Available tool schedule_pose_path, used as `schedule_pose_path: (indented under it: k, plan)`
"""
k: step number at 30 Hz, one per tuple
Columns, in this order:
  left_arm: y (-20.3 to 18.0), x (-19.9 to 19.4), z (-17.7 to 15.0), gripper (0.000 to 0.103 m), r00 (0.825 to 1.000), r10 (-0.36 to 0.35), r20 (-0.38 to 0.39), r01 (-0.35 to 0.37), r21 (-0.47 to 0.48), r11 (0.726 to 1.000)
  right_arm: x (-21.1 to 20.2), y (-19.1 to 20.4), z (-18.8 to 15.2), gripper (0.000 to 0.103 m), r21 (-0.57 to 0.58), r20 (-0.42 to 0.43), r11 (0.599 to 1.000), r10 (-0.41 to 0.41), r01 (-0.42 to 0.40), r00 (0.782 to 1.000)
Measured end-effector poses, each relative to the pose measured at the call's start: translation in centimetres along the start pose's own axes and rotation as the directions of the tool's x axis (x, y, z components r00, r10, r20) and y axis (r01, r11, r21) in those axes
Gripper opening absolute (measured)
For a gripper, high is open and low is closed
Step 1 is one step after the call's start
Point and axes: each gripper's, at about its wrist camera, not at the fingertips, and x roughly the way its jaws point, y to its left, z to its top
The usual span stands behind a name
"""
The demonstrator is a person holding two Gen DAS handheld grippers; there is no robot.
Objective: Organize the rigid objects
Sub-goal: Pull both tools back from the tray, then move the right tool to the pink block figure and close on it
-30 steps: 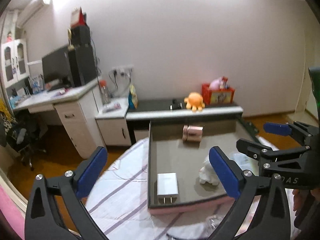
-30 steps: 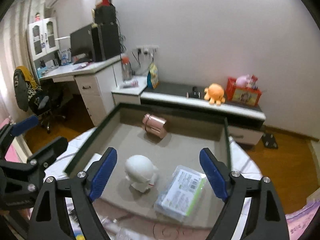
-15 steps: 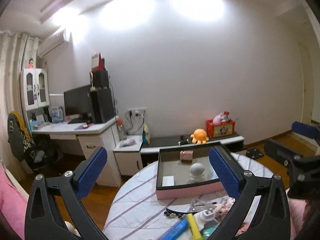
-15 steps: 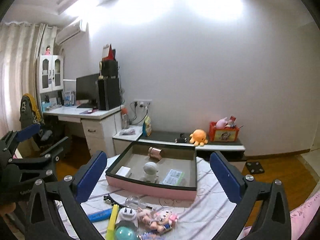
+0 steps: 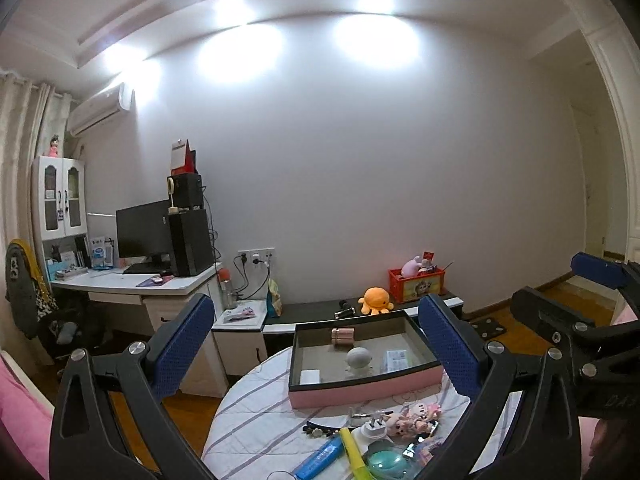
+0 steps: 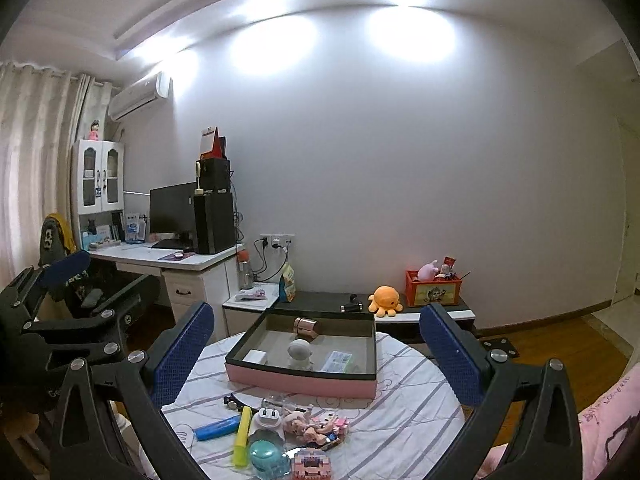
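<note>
Assessing hazards: both grippers are raised well back from the worktop (image 6: pixel 400 420), so any error arises in the next approach.
Left gripper (image 5: pixel 320 344): fingers spread wide, nothing between them.
Right gripper (image 6: pixel 316 344): fingers spread wide, nothing between them.
Tray (image 6: pixel 300 385): pink-walled, dark-rimmed, standing at the far side of the worktop; it holds a copper cylinder (image 6: pixel 305 327), a white round figure (image 6: pixel 300 353), a white adapter block (image 6: pixel 256 357) and a flat packet (image 6: pixel 338 361).
Loose items: clustered at the near edge of the worktop, well apart from the tray wall; a blue bar (image 6: pixel 216 429), a yellow marker (image 6: pixel 242 436), a white plug (image 6: pixel 269 420), a teal round case (image 6: pixel 266 454), a pink doll figure (image 6: pixel 308 426) and a pink block model (image 6: pixel 310 465).
Risk, crowding: the loose items touch or overlap, so a wide-open descent on one would probably nudge its neighbours.
Risk, edge: the teal round case and pink block model lie close to the near rim; a push toward the person could send them off.
Risk, rolling: the yellow marker and the copper cylinder look free to roll if bumped.
Risk, collision: the two grippers are side by side, and converging on the same cluster could bring them together.
Risk, tray: a low carry path could catch the tray wall and shift it.
</note>
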Motion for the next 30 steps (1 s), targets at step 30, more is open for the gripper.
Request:
schedule_pose_path:
  k: [30]
  plan:
    - [2.9, 8.6, -11.4, 0.103, 0.928, 0.004, -0.372, -0.021, -0.042, 0.999, 8.0, -1.5, -10.2, 0.103, -0.008, -0.346, 0.999, -0.048, 0.048, 0.937]
